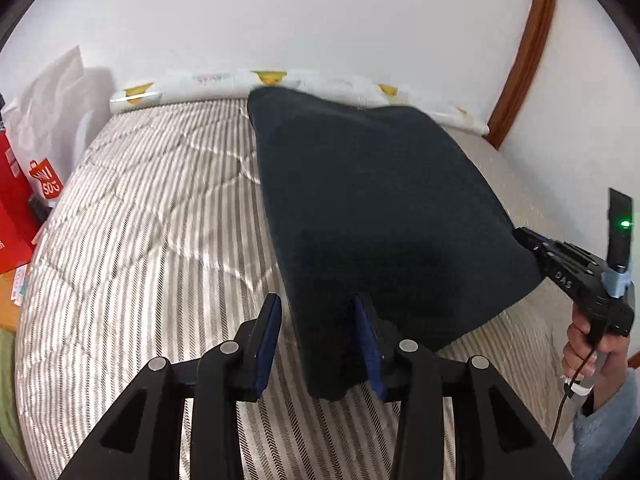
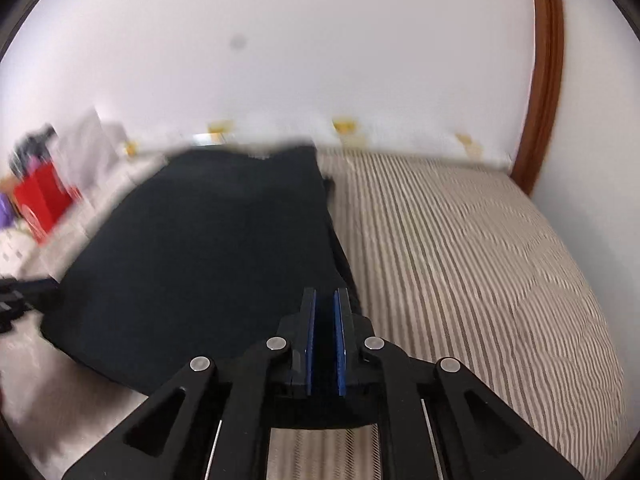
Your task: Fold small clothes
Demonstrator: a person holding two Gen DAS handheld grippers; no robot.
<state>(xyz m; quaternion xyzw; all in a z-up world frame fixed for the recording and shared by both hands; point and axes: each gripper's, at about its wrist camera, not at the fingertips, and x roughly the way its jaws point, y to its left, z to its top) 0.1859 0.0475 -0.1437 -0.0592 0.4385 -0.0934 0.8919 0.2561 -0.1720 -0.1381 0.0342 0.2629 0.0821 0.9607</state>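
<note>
From the left wrist, a dark navy garment hangs stretched above a bed covered in a beige striped quilt, its far edge reaching toward a patterned white roll lying along the wall. The left gripper has its fingers apart; the near corner of the cloth drops between the blue pads, lying against the right-hand pad with a clear gap to the left-hand one, so nothing is pinched there. At the right edge, the right gripper meets the garment's other corner with its tip, held by a hand in a light blue fuzzy sleeve. A white shopping bag and a red box stand left of the bed.

From the right wrist, the picture is blurred on its left side. The right gripper has its fingers drawn together, clamped on the garment's near corner, with dark cloth filling the narrow slot between the pads. The garment spreads away to the left over the bed.
</note>
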